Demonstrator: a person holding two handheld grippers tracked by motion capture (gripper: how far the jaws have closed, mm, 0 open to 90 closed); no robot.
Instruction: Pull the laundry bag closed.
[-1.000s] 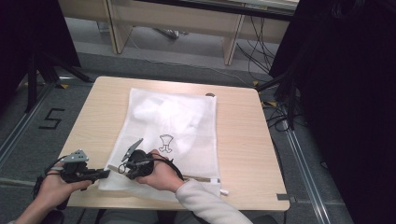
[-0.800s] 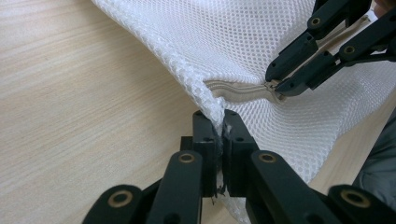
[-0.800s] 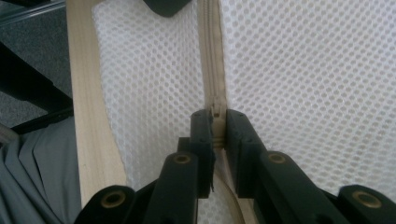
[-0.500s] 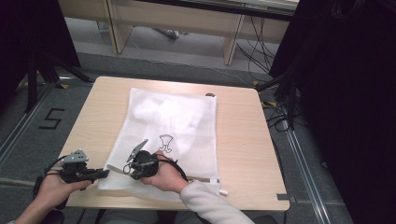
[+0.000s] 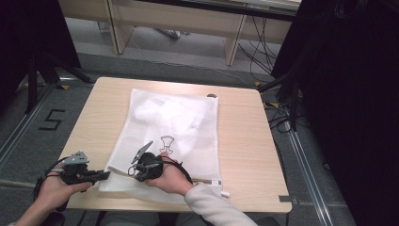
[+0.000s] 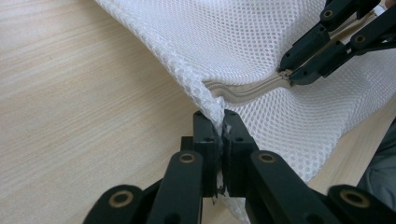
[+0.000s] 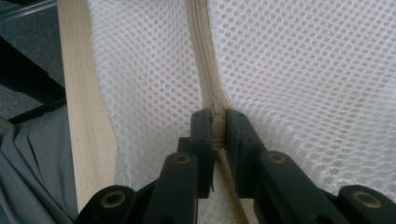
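White mesh bag [image 5: 174, 127] lies flat on the table [image 5: 244, 141], its zip [image 6: 243, 91] along the near edge. I see my left gripper [image 6: 218, 126] clamped on the bag's near left corner. Right gripper [image 7: 215, 119], just beside it, pinches the zip, jaws together.

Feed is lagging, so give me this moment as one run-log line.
left gripper: shut on mesh bag corner | right gripper: shut on zipper | bag flat on table | white items inside
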